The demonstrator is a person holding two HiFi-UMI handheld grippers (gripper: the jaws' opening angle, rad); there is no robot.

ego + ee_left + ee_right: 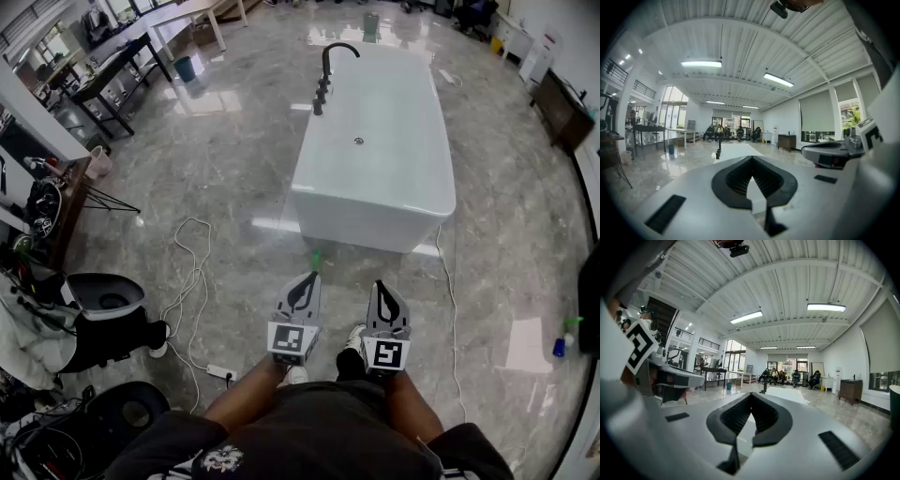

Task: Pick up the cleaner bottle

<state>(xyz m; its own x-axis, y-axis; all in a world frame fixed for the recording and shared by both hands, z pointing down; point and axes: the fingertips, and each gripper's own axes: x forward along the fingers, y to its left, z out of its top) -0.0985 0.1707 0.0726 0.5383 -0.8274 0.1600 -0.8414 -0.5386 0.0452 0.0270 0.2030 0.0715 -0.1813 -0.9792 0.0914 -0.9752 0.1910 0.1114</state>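
Held side by side at waist height, both grippers point level toward a white bathtub (375, 155). My left gripper (307, 278) is shut with nothing between its jaws, and so is my right gripper (382, 286). A small green-topped thing (315, 259) stands on the floor by the tub's near wall, just past the left gripper's tip; it is too small to name. A blue bottle with a green top (561, 343) stands on the floor at the far right. In the left gripper view the left gripper (751, 158) has its pads meeting; the right gripper (751, 394) looks the same in its own view.
The tub carries a black faucet (328, 66) at its far left. A white cable (192, 281) and a power strip (222, 373) lie on the marble floor at left. Dark bags and gear (103, 319) crowd the left edge. A pale sheet (530, 344) lies right. People sit far off (726, 132).
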